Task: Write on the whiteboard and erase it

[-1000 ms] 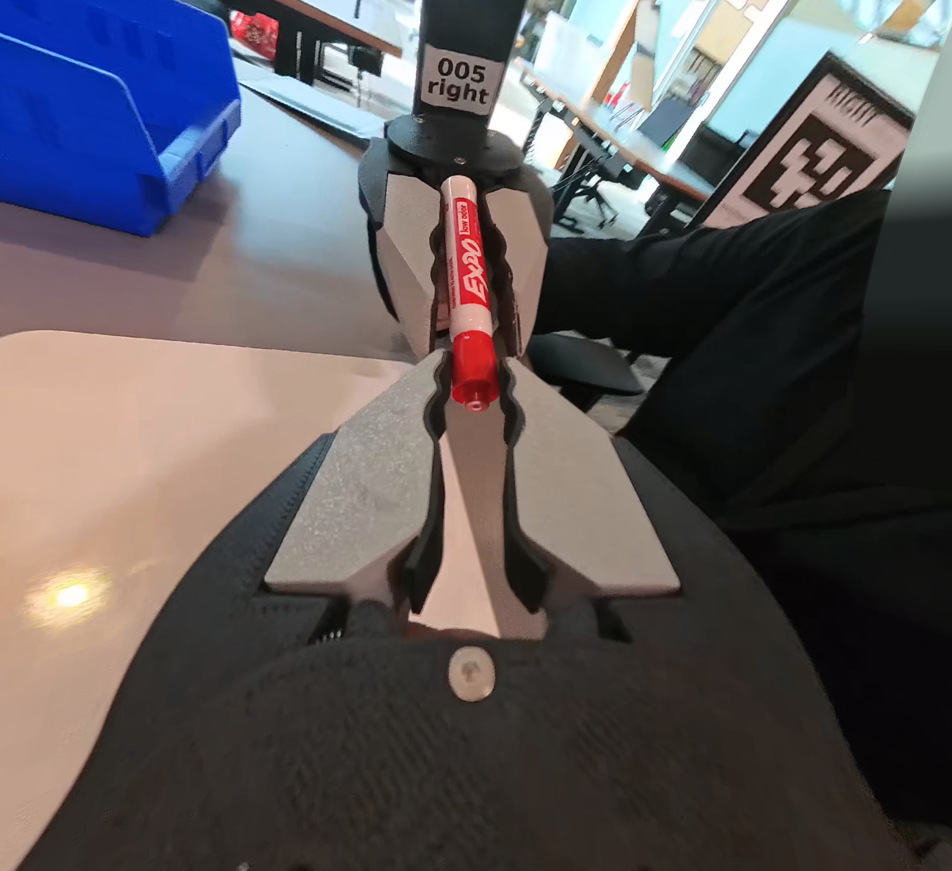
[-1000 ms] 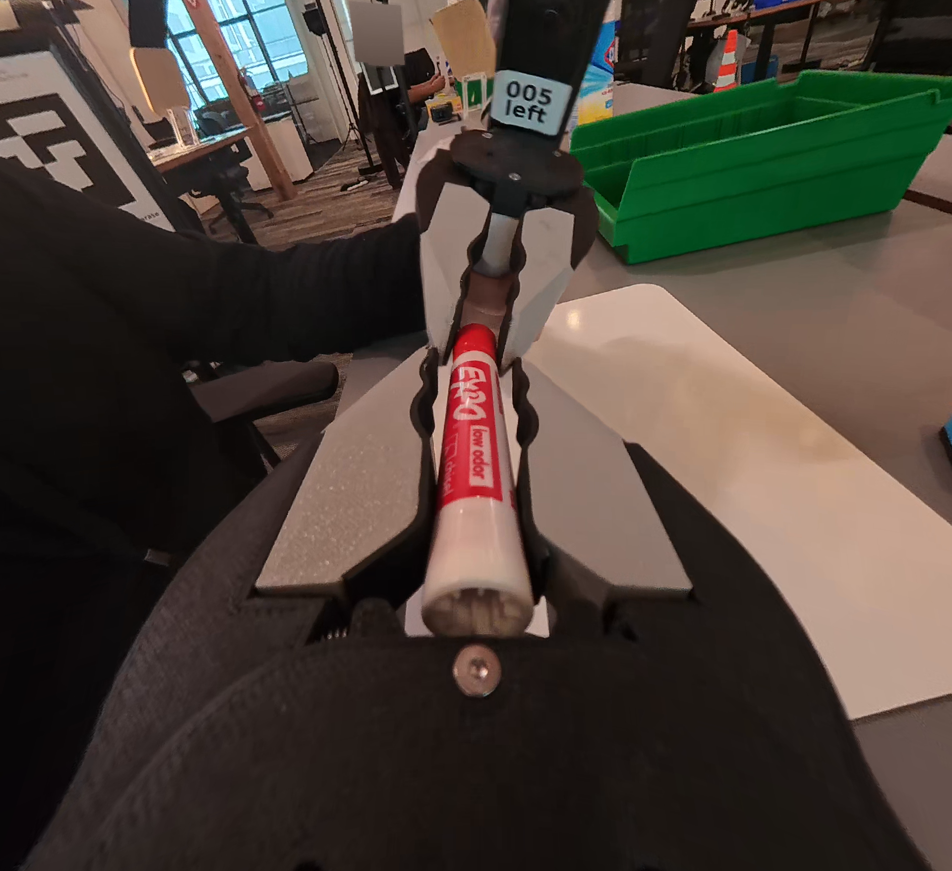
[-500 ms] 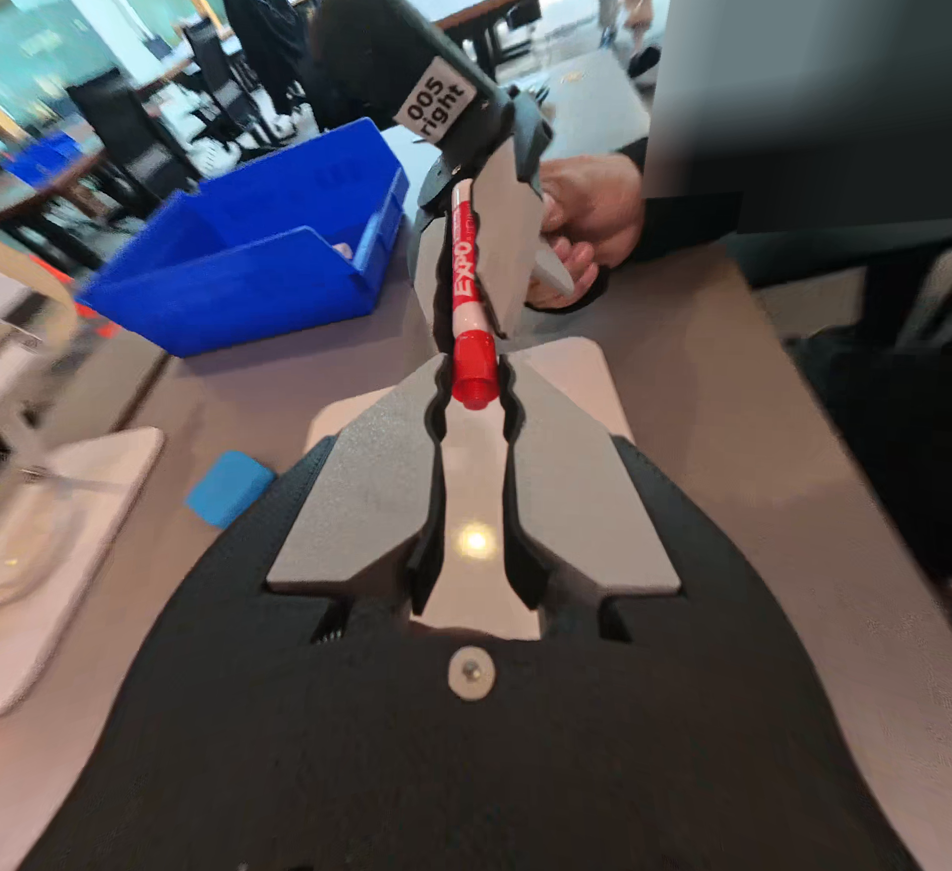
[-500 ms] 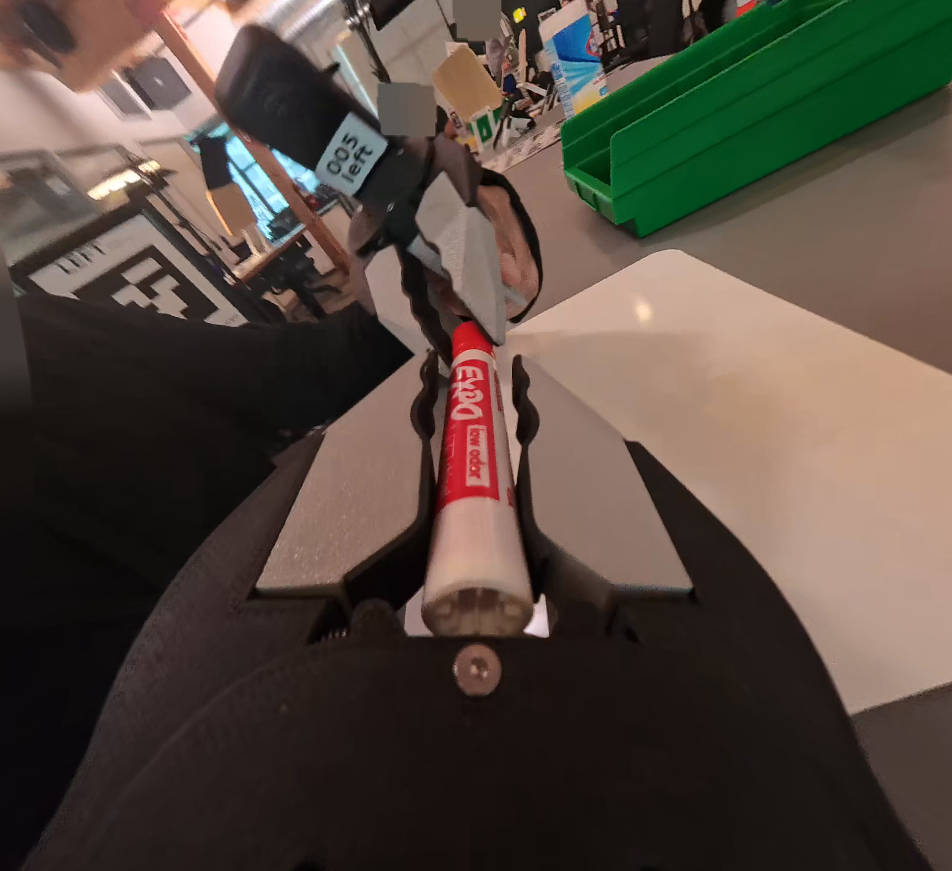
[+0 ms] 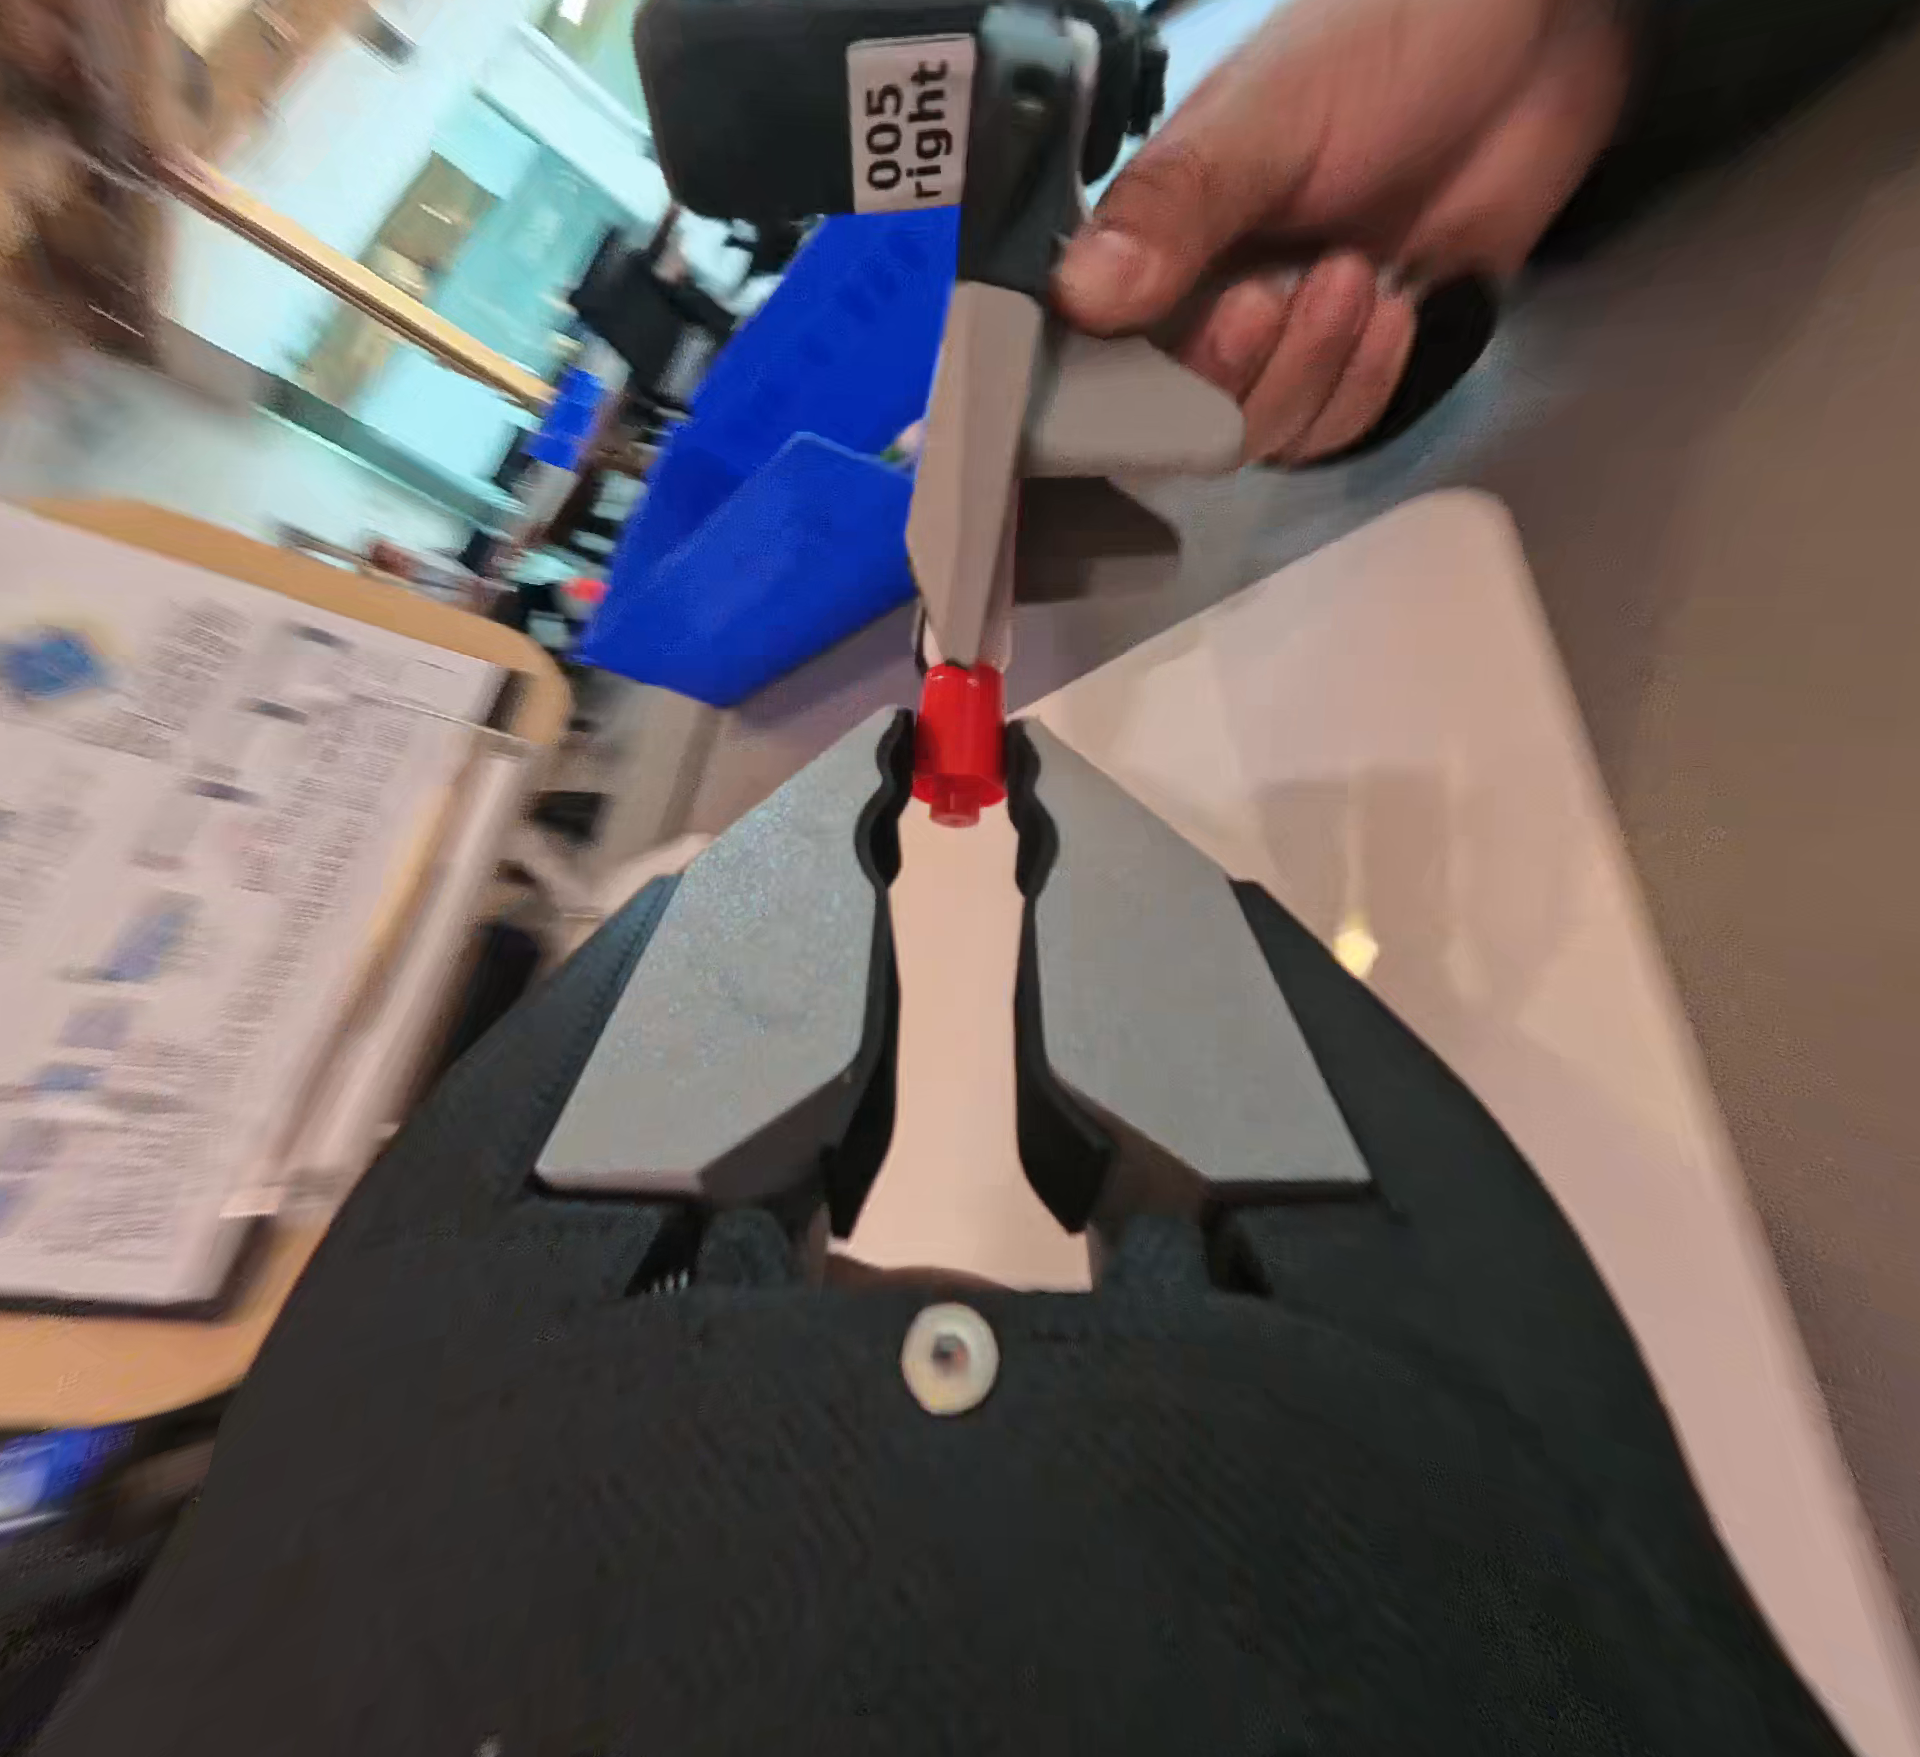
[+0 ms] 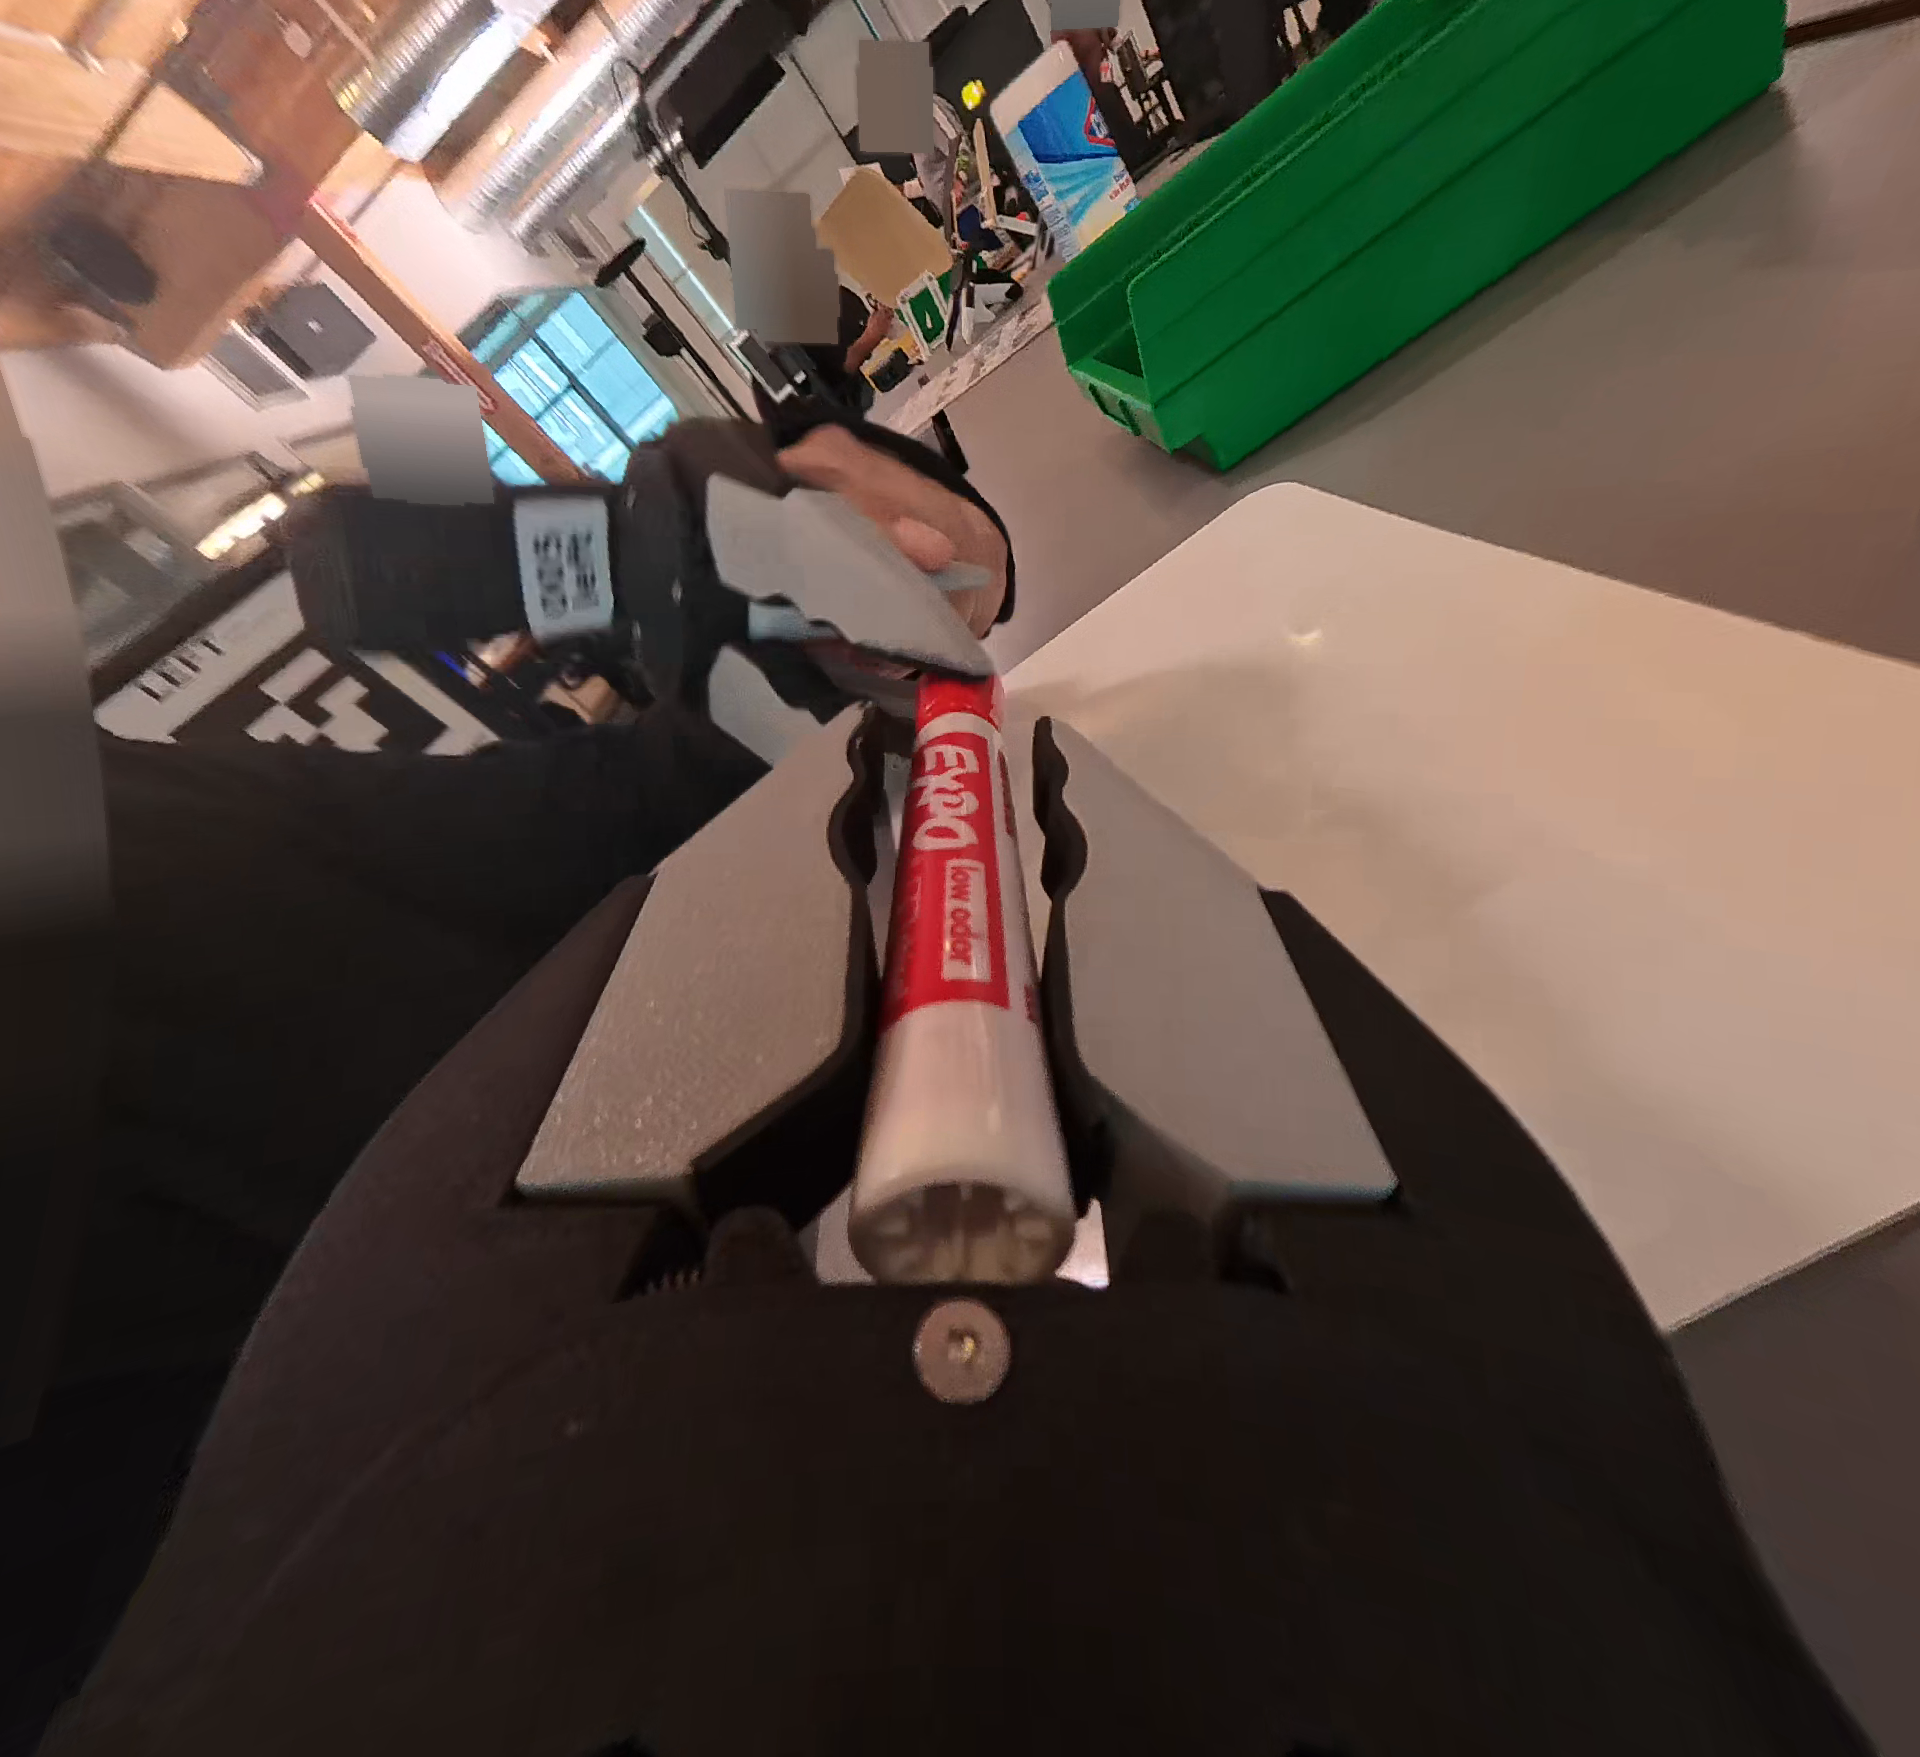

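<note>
A red-and-white whiteboard marker (image 6: 956,928) lies lengthwise between the fingers of my right gripper (image 6: 945,762), which is shut on its barrel. Its red cap (image 5: 956,741) sits between the fingertips of my left gripper (image 5: 956,772), which is shut on it. The two grippers face each other tip to tip above the white whiteboard (image 5: 1403,824). The right gripper (image 5: 966,481) shows side-on in the left wrist view, held by a hand (image 5: 1330,180). The left gripper (image 6: 862,595) shows in the right wrist view and hides the cap. The whiteboard (image 6: 1455,824) is blank where it shows.
A blue bin (image 5: 790,502) stands on the grey table beyond the whiteboard. A green bin (image 6: 1403,201) stands at the far right of the table (image 6: 1558,377). Printed sheets on a wooden board (image 5: 187,876) are at the left. The person's dark sleeve (image 6: 312,928) fills the left.
Both grippers have rolled and swung while staying joined at the marker. The right gripper now shows side-on in the left wrist view. The cap stays between the left fingertips.
</note>
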`<state>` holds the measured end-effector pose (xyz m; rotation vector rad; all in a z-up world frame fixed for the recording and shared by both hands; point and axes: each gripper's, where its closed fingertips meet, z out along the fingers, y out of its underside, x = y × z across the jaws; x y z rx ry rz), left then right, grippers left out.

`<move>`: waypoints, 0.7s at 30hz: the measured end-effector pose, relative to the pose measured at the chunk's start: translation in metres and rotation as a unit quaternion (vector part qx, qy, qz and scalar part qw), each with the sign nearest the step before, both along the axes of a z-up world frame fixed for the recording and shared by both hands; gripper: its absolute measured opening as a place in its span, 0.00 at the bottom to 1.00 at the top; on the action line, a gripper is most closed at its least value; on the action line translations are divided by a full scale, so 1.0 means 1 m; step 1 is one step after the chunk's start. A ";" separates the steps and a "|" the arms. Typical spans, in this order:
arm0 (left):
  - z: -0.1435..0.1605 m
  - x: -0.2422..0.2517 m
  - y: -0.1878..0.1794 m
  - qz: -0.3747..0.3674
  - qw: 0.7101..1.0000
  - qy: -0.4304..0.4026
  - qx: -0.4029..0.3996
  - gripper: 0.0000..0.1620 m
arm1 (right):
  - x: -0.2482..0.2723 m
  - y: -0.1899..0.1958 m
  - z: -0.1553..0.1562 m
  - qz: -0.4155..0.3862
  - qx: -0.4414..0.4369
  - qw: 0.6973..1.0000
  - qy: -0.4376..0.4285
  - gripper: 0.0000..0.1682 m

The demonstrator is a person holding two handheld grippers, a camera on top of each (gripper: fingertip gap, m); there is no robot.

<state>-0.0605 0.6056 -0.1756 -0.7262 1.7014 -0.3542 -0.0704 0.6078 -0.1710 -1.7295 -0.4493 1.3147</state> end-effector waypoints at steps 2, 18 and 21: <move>0.001 -0.004 -0.007 -0.033 0.986 0.023 -0.161 0.10 | -0.004 -0.005 0.003 0.005 0.026 0.999 -0.019 0.16; 0.017 -0.015 -0.015 -0.069 0.992 -0.006 -0.109 0.10 | -0.012 -0.011 0.012 0.015 0.079 0.996 -0.038 0.17; 0.003 -0.012 -0.010 -0.034 0.995 -0.003 0.096 0.10 | -0.009 -0.007 0.004 0.006 0.064 0.997 -0.050 0.17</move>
